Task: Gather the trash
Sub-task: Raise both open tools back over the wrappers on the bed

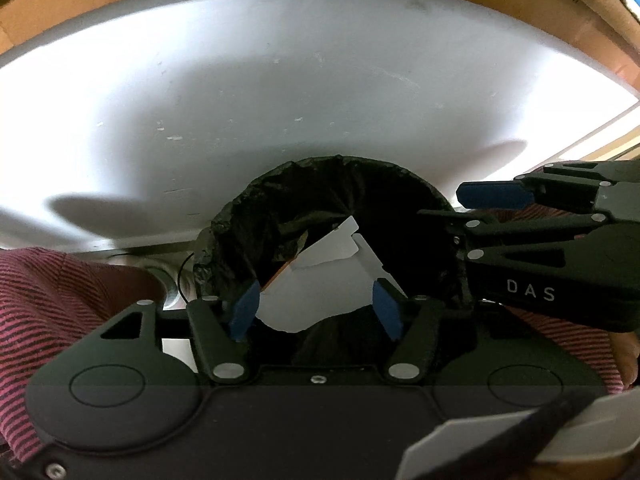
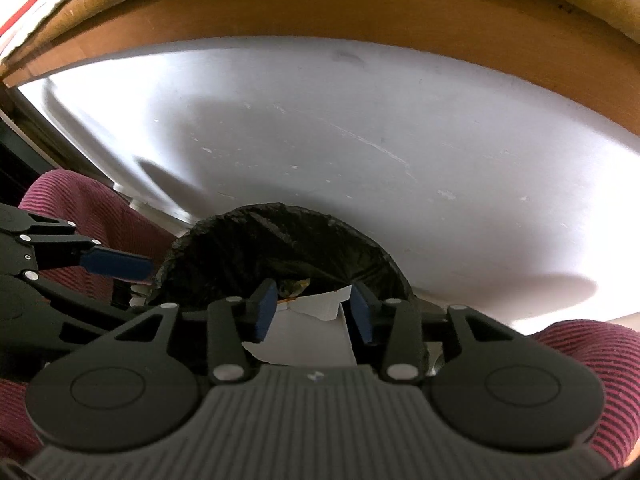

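A round bin lined with a black bag stands right below both grippers. White torn card and paper pieces lie in its mouth, with a bit of orange edge showing. My left gripper hangs over the bin, open, and the white pieces show in the gap between its blue pads; I cannot tell whether they touch the pads. My right gripper is also open above the same pieces. Each gripper shows in the other's view: the right one from the right, the left one from the left.
A large scuffed white surface fills the view beyond the bin, bordered by brown wood. Maroon striped fabric of the person lies on both sides of the bin. A pale flat piece sits close to the left camera.
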`<action>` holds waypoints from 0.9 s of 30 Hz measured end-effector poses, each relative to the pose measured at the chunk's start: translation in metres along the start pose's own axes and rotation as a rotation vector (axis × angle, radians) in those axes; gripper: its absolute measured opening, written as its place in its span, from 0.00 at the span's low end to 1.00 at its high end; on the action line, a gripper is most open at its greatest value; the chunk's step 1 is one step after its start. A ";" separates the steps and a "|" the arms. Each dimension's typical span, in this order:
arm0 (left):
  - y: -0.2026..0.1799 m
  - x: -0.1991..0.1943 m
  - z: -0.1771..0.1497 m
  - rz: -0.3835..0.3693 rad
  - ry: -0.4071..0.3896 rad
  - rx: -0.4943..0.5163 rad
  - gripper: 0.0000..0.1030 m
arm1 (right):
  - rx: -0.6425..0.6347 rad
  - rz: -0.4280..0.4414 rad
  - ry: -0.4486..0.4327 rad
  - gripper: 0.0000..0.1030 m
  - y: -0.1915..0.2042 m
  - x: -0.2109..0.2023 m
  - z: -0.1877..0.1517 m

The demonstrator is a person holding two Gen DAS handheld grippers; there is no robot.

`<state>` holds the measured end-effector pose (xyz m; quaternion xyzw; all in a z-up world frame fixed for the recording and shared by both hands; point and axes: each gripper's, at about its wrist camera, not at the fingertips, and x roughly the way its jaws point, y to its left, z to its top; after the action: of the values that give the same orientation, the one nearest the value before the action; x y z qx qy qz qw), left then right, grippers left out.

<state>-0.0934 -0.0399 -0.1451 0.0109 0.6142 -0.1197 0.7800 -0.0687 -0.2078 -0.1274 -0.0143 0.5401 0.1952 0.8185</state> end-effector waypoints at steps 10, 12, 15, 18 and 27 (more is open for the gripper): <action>-0.004 -0.042 -0.004 -0.011 -0.121 0.023 0.66 | -0.039 0.047 -0.153 0.70 0.001 -0.048 0.003; -0.005 -0.056 -0.005 -0.017 -0.160 0.032 0.69 | -0.041 0.061 -0.185 0.72 0.001 -0.059 0.005; -0.008 -0.078 -0.007 -0.025 -0.225 0.054 0.75 | -0.057 0.075 -0.246 0.75 0.001 -0.080 0.006; -0.011 -0.098 -0.008 -0.027 -0.291 0.075 0.77 | -0.076 0.083 -0.311 0.78 0.002 -0.102 0.007; -0.014 -0.150 -0.003 -0.030 -0.487 0.067 0.83 | -0.087 0.145 -0.510 0.87 -0.004 -0.152 0.011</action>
<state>-0.1314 -0.0270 0.0002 -0.0016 0.4040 -0.1506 0.9023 -0.1090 -0.2547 0.0117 0.0388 0.3073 0.2738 0.9105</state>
